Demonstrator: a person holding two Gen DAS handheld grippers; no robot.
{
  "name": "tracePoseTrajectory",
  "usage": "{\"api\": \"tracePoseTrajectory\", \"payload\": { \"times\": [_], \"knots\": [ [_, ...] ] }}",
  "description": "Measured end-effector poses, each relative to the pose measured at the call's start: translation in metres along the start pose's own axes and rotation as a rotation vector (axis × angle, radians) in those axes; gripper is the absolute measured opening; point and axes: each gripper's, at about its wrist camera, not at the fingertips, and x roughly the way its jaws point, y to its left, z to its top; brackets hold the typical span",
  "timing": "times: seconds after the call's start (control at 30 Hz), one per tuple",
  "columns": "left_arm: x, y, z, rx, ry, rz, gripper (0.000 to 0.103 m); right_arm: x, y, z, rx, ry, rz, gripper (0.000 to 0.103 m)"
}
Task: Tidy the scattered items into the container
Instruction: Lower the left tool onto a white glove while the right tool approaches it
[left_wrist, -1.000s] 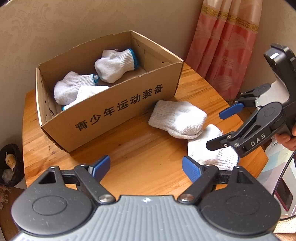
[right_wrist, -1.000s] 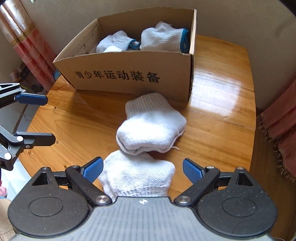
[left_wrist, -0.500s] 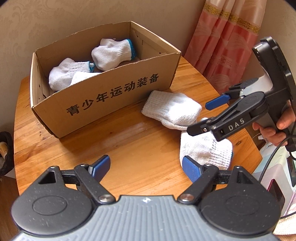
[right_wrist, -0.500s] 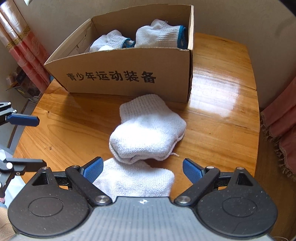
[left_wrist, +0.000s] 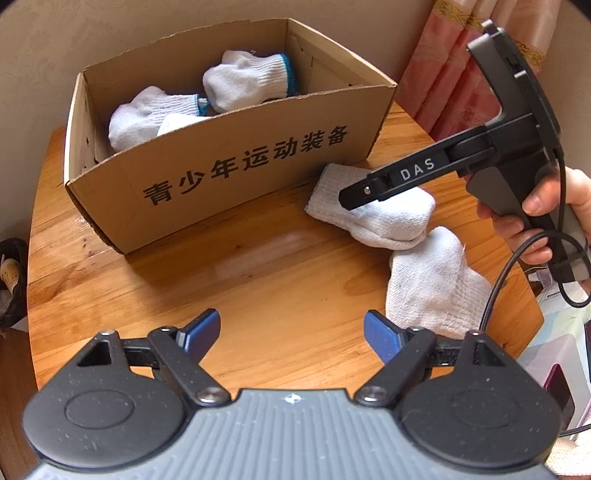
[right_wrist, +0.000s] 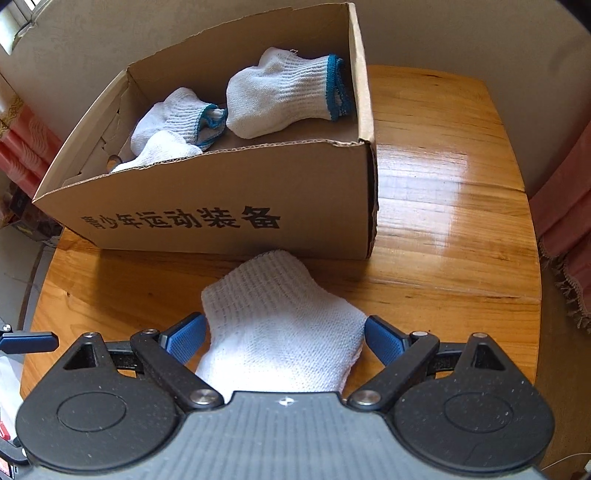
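A cardboard box (left_wrist: 236, 173) with black characters stands on the round wooden table (left_wrist: 258, 280); it also shows in the right wrist view (right_wrist: 229, 206). Three white gloves with blue cuffs (right_wrist: 284, 96) lie inside it. A white glove (right_wrist: 280, 328) lies in front of the box, between the open blue pads of my right gripper (right_wrist: 286, 338). In the left wrist view the right gripper (left_wrist: 354, 195) hangs over that glove (left_wrist: 384, 218). A second glove (left_wrist: 432, 284) lies nearer the table edge. My left gripper (left_wrist: 291, 332) is open and empty above bare wood.
Pink curtains (left_wrist: 450, 62) hang behind the table at the right. A beige wall (left_wrist: 110, 33) backs the box. The table edge (left_wrist: 532, 314) runs close to the second glove. A dark basket (left_wrist: 11, 280) sits off the table's left side.
My right gripper has moved forward and down, so the nearer glove now lies between its pads. My left gripper has pulled back a little. The box and gloves have not moved.
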Motion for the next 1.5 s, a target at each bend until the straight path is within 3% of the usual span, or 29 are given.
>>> {"api": "tracePoseTrajectory", "payload": {
  "times": [0.4,0.63,0.83,1.07,1.17,1.23,1.33,1.5],
  "knots": [
    [0.013,0.009,-0.002,-0.041,0.027,-0.007,0.085,0.013,0.041,-0.001,-0.135,0.033,0.14,0.095],
    [0.01,0.014,-0.01,-0.047,0.0,-0.053,0.085,0.013,0.069,-0.006,-0.199,0.041,0.211,0.095],
    [0.01,0.028,-0.006,-0.097,-0.046,-0.077,0.085,-0.016,0.041,-0.01,-0.055,-0.017,0.204,0.095],
    [0.021,0.023,0.033,-0.09,-0.119,-0.109,0.085,-0.051,0.006,-0.036,0.019,-0.061,0.174,0.095],
    [0.036,0.017,0.053,-0.089,-0.128,-0.087,0.085,-0.058,0.005,-0.046,0.02,-0.067,0.165,0.094],
    [0.046,0.013,0.061,-0.099,-0.125,-0.062,0.085,-0.06,0.006,-0.051,0.012,-0.069,0.111,0.095],
    [0.054,0.007,0.062,-0.09,-0.127,0.009,0.084,-0.064,0.004,-0.057,0.011,-0.07,0.15,0.095],
    [0.054,0.015,0.051,-0.111,-0.113,0.029,0.085,-0.071,0.011,-0.06,-0.045,-0.088,0.173,0.095]
  ]
}}
